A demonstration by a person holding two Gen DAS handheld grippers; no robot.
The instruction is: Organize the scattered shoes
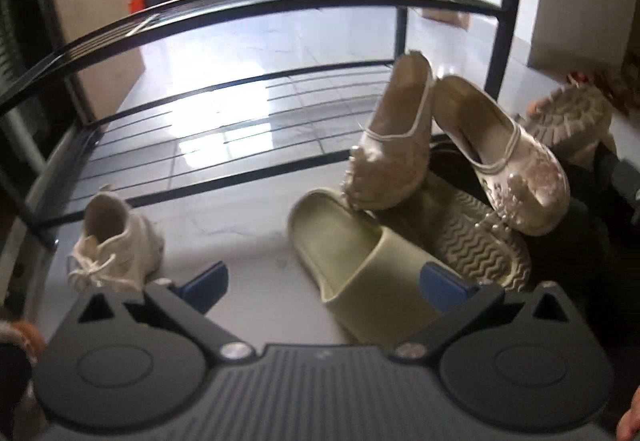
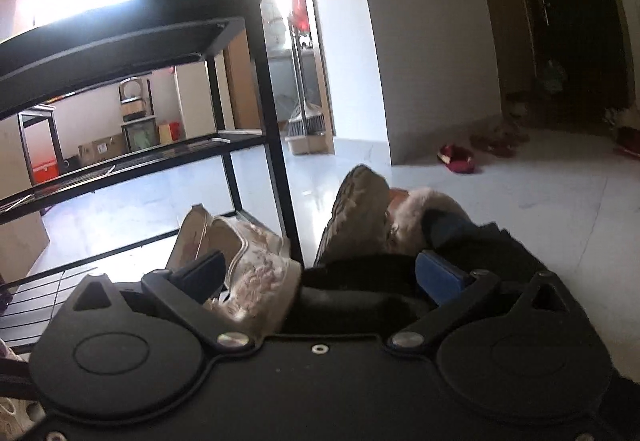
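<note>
Left wrist view is showing the left claw [image 1: 324, 281] hovering low over the floor with its blue pads spread wide apart and nothing between them. Just ahead of it a pale green slide sandal [image 1: 356, 273] is lying upright, its mate [image 1: 476, 237] flipped sole-up beside it and partly underneath. Two beaded cream flats [image 1: 400, 145] are leaning on that pile, toes down, and a white sneaker [image 1: 116, 245] is standing apart to the left, near the bottom rails of the black shoe rack [image 1: 224, 129], whose tiers are looking bare from here.

Right wrist view is putting the right claw [image 2: 320, 273] over the same heap, pads apart, with something black and fuzzy [image 2: 360, 277] lying between them (whether the pads are touching it I cannot tell). A fur-lined boot [image 2: 372, 209] is lying on its side just beyond, treaded sole showing.

Sorting looks barely begun: the reach for a first shoe seems to be the step in hand. Next, the left claw would need to be lowering and closing on the sandal's strap or rim, then carrying it to the lowest tier. The flats resting on the sandals are likely to topple when either one is lifted, and the rack's upright post is standing close to the heap.
</note>
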